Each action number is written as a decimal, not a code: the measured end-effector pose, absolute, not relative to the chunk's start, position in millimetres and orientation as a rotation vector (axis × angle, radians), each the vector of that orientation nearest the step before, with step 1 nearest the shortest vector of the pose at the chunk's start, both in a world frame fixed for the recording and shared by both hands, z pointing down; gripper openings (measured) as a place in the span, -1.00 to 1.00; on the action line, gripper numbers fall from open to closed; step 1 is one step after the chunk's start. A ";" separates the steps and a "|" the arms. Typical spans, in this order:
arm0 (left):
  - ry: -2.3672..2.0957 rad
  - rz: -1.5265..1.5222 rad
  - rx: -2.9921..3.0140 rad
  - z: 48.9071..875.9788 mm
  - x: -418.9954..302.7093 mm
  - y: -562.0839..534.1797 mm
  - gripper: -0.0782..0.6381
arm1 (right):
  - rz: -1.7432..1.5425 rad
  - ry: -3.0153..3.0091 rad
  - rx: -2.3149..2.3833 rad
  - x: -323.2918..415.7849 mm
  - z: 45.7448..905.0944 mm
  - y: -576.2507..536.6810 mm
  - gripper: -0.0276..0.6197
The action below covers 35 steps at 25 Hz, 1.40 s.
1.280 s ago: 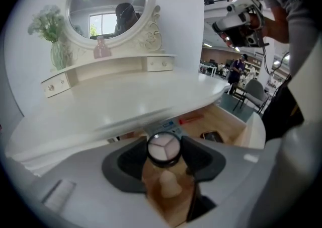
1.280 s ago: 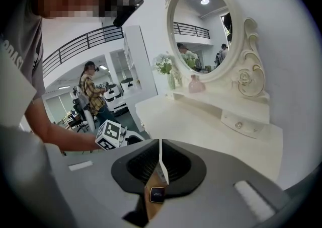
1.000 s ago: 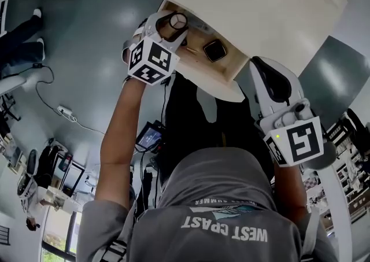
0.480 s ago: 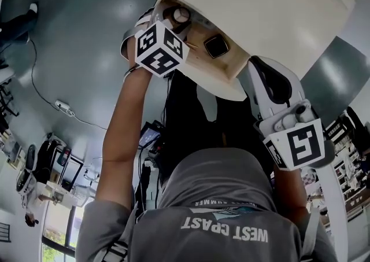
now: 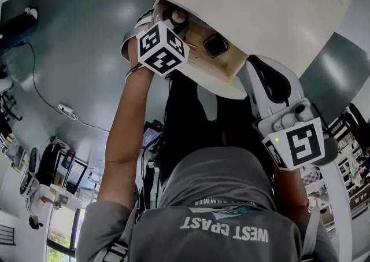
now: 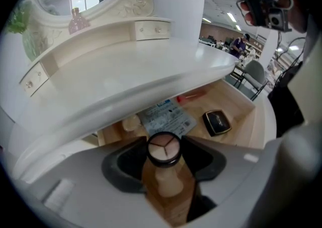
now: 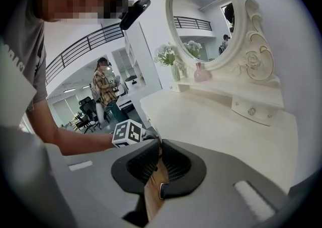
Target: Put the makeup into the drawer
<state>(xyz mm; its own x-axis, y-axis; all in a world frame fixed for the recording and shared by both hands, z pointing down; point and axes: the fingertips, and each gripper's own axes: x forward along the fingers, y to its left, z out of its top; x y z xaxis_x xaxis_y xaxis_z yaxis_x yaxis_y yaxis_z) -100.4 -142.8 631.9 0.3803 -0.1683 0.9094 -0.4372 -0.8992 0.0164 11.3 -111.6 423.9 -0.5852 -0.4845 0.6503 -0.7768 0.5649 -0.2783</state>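
Left gripper (image 6: 164, 144) jaws stand partly open, clamped on a round makeup pot (image 6: 163, 152) with a 3-tone lid, above the open drawer (image 6: 236, 105), left of a black compact (image 6: 217, 122). Right gripper (image 7: 159, 147) jaws look closed and empty

An ornate oval mirror (image 7: 204, 18) stands on the white vanity (image 7: 211, 121), with a pink bottle (image 7: 202, 73) and a vase of flowers (image 7: 170, 61) at its foot. Farther off stands a person in a plaid shirt (image 7: 104, 93).
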 end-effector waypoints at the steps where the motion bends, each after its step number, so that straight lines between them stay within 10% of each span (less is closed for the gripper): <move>1: -0.534 1.528 2.389 631.7 -99.9 -142.1 -0.18 | 0.757 -2.288 1.012 11.9 423.2 -111.7 -0.85; 35: -0.628 1.433 2.513 514.3 -110.5 -136.3 -0.24 | 0.622 -2.368 1.062 9.1 341.3 -122.8 -0.86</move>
